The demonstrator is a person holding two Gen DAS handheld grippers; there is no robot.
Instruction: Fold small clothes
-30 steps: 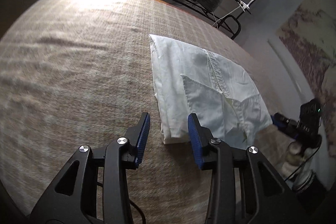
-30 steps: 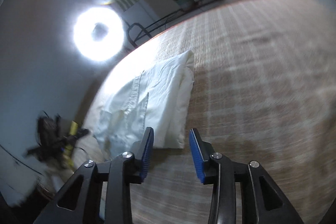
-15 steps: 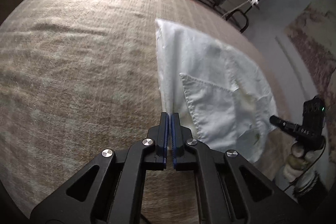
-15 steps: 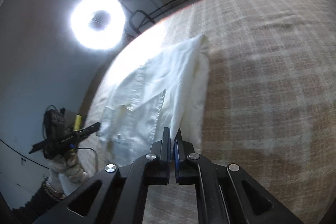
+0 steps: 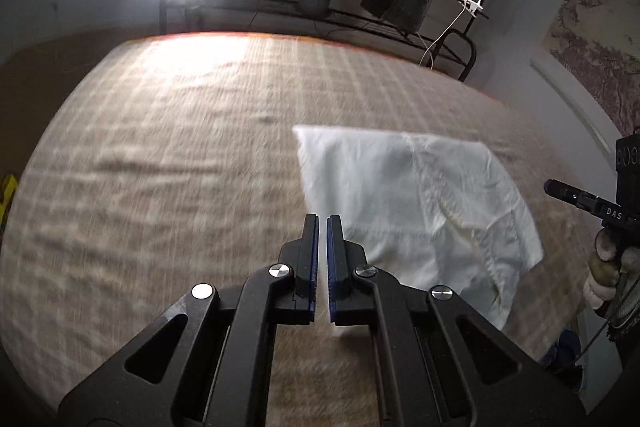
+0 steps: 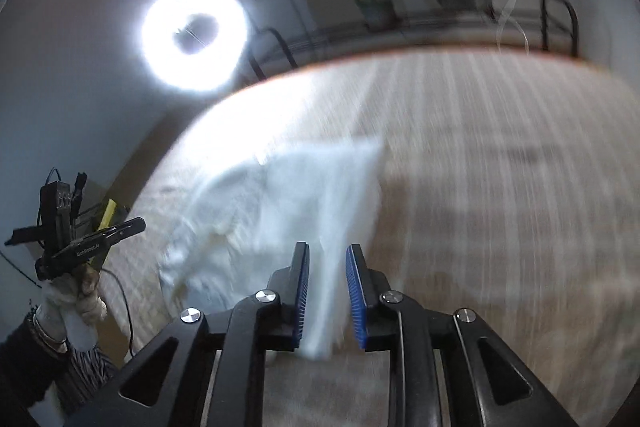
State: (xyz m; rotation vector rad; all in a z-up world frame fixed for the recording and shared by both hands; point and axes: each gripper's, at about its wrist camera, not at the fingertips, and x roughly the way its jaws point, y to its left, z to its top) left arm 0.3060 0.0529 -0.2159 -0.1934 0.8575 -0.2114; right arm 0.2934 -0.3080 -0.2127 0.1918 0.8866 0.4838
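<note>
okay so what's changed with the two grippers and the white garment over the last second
Both grippers went from open to pinching a near corner of the folded white cotton garment and lifted its near edge off the beige checked bedspread. The left gripper is shut on its corner. The right gripper has just been opening again, cloth between its jaws. The garment's far edge stayed on the bedspread.

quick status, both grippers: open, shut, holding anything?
Left gripper: shut on the white garment's corner.
Right gripper: fingers just opened, garment between them, pads not pressing.
</note>
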